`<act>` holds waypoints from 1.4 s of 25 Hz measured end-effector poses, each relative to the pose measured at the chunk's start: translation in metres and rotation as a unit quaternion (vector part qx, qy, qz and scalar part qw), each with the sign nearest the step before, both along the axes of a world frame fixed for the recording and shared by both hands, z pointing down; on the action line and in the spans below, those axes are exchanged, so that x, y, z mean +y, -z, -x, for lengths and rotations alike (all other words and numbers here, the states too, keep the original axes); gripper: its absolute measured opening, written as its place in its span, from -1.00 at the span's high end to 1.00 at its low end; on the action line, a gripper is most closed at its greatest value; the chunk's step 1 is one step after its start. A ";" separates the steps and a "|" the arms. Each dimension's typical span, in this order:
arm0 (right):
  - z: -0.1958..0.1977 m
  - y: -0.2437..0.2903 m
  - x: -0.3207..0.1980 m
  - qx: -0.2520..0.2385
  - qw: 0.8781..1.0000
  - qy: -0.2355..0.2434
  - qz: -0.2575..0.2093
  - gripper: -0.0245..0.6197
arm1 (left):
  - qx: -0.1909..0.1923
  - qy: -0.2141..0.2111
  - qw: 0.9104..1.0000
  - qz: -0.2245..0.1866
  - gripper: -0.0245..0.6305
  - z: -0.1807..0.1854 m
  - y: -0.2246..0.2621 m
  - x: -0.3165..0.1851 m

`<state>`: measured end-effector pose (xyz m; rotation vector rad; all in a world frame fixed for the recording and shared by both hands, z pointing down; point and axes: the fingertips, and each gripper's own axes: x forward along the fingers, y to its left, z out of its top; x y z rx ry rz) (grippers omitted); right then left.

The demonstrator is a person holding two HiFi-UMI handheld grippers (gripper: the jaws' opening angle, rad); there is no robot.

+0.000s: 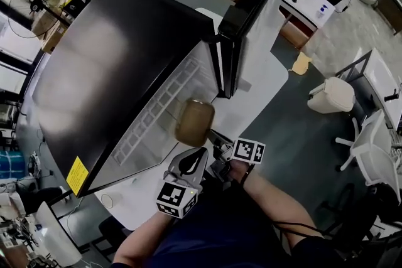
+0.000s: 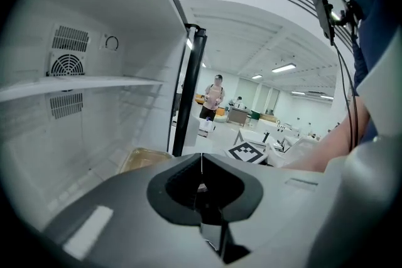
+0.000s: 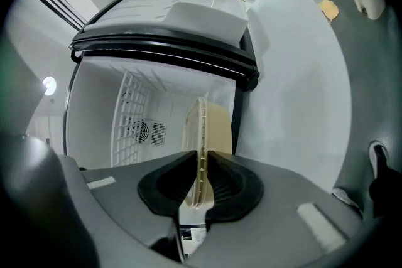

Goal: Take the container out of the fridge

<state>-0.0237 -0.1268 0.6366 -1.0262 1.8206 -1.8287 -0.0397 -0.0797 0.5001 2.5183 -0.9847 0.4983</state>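
A tan, translucent container (image 1: 195,122) hangs at the mouth of the open black fridge (image 1: 125,53), just in front of its white inside. My right gripper (image 1: 213,136) comes in from the right and is shut on the container's rim (image 3: 201,135), which runs edge-on between the jaws in the right gripper view. My left gripper (image 1: 196,154) sits just below the container, shut with nothing in it. In the left gripper view its tips (image 2: 201,159) meet in a thin seam, and the container (image 2: 141,159) shows low and to the left of them.
The fridge door (image 1: 251,16) stands open to the right, and the fridge rests on a white table (image 1: 264,94). Inside are a shelf (image 2: 81,83) and a rear vent (image 2: 68,64). A fan (image 1: 47,0), a white chair (image 1: 333,94) and a distant person (image 2: 215,96) are around.
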 end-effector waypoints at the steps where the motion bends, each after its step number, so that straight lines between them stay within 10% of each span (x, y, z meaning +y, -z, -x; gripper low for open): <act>1: -0.004 -0.001 0.002 0.003 1.000 -0.003 0.001 0.73 | 0.001 -0.004 1.000 0.001 0.92 -0.003 -0.001 0.000; 35: -0.129 -0.035 0.036 0.046 0.990 -0.128 0.032 0.74 | 0.000 -0.115 0.993 0.021 0.92 -0.088 -0.017 0.009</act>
